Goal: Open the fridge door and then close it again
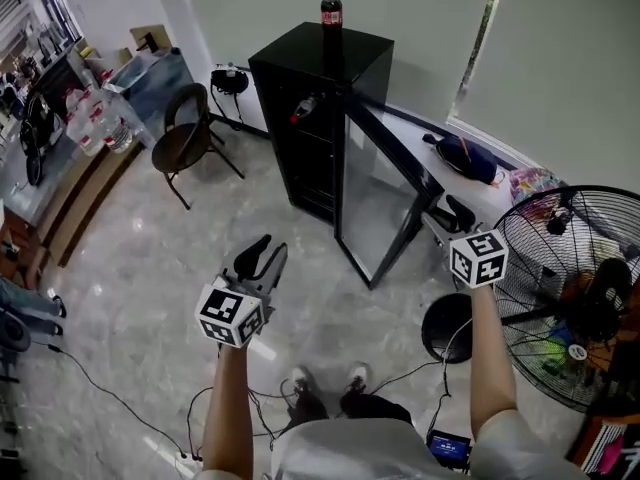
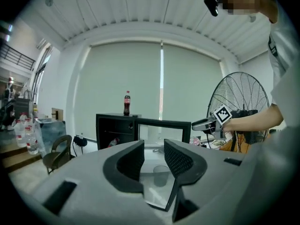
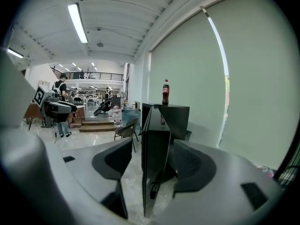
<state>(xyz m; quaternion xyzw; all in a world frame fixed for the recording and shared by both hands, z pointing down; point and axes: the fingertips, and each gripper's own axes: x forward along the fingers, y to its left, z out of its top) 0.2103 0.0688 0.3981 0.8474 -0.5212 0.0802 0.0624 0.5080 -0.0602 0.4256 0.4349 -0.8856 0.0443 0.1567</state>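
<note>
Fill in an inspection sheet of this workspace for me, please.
Surface: glossy pale floor; nothing spilled seen.
Job's things: black fridge, its glass door swung wide open.
Clutter: cola bottle on the fridge top; chair; standing fan; water bottles.
Tools: left tool open, nothing between jaws; right tool open, door edge between its jaws, pads not pressing.
Cables: cable trailing over the floor by the person's feet.
Surroundings: drawn window blinds.
</note>
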